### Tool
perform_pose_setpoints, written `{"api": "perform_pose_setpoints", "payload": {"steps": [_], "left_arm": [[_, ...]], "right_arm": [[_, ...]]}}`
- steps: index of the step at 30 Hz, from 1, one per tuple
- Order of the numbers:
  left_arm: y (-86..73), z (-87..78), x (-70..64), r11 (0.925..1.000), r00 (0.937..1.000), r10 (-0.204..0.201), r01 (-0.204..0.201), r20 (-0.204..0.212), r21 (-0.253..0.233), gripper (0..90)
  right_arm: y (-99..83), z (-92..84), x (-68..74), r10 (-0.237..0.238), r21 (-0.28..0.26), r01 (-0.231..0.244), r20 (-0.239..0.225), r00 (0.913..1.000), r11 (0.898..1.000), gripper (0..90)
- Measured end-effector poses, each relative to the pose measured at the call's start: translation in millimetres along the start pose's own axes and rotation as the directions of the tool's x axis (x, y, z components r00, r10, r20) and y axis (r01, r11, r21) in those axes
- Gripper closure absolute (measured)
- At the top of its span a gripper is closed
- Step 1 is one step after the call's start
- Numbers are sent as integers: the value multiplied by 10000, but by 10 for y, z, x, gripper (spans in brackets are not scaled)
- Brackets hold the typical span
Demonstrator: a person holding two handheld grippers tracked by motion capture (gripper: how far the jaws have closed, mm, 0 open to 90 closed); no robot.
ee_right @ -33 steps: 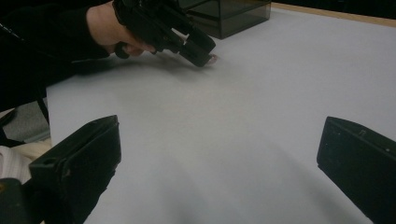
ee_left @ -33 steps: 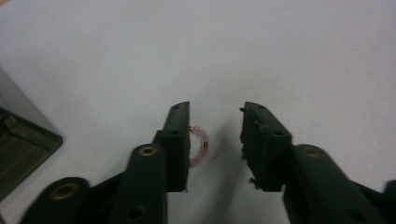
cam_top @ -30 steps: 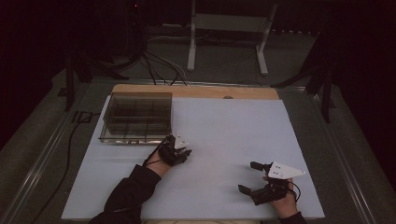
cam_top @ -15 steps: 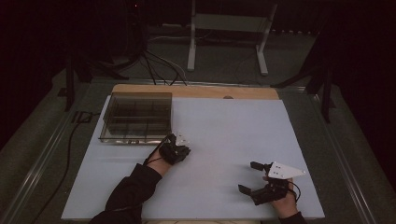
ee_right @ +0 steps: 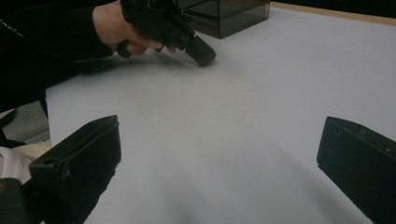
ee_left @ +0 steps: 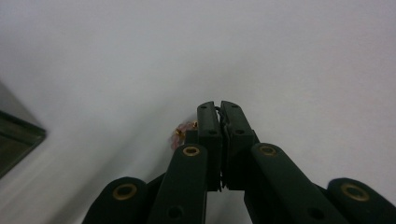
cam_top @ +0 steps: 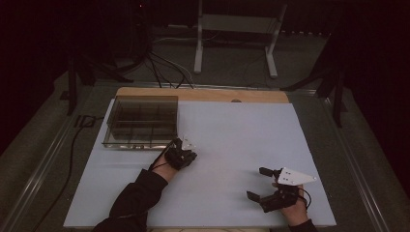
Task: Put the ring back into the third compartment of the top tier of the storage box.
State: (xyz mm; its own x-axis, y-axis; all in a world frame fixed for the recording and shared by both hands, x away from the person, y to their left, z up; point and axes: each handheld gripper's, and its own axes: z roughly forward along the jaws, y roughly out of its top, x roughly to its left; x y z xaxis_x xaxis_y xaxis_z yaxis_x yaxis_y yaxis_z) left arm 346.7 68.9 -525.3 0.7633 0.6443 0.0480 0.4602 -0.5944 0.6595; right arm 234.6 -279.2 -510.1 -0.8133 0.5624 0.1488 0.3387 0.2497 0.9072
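My left gripper (ee_left: 219, 109), low in frame centre, had just clamped on perhaps a tiny pink-gold piece (ee_left: 183, 133); the compartment box (cam_top: 140, 121) lay upper left, and my right gripper (cam_top: 261, 183) gaped.

A dim lab: white-topped table (cam_top: 241, 140), metal stand (cam_top: 237, 29), floor cables (cam_top: 164, 72).

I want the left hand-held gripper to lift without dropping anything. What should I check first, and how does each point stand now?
1. Left hand-held gripper jaws closed: ok; they have just been closing and now meet at the tips.
2. Small pink and gold piece actually pinched: cannot tell; it shows beside the left jaw, partly hidden.
3. Thin dark strand caught between the jaw tips: ok, but what it is I cannot tell.
4. Compartment box near the left hand-held gripper: ok.
5. Right hand-held gripper out of the way: ok, open and apart on the white mat.
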Motion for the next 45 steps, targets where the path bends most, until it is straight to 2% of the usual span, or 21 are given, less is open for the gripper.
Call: {"api": "perform_pose_setpoints", "payload": {"steps": [3, 9, 11, 29, 45], "left_arm": [[-9, -10, 15, 9999, 9999, -133, 133, -1, -67, 899], [16, -51, -10, 9997, 10000, -26, 27, 43, -231, 899], [30, -75, -31, 9996, 9999, 155, -156, -15, -244, 899], [81, -210, -75, 9974, 9997, 198, -190, 107, -695, 899], [132, -329, -122, 9959, 9988, 389, -364, 282, -831, 898]], "right_arm": [[-6, 3, -6, 43, 84, -43, 7, 10000, 10000, 0], [-6, 5, -5, 30, 105, -30, 9, 10000, 9999, 0], [-2, 1, -1, 29, 44, -29, 9, 10000, 10000, 0], [0, 3, 0, 0, 30, 0, 15, 10000, 10000, 0], [-4, 3, -6, 68, 63, -68, 10, 10000, 10000, 0]]}}
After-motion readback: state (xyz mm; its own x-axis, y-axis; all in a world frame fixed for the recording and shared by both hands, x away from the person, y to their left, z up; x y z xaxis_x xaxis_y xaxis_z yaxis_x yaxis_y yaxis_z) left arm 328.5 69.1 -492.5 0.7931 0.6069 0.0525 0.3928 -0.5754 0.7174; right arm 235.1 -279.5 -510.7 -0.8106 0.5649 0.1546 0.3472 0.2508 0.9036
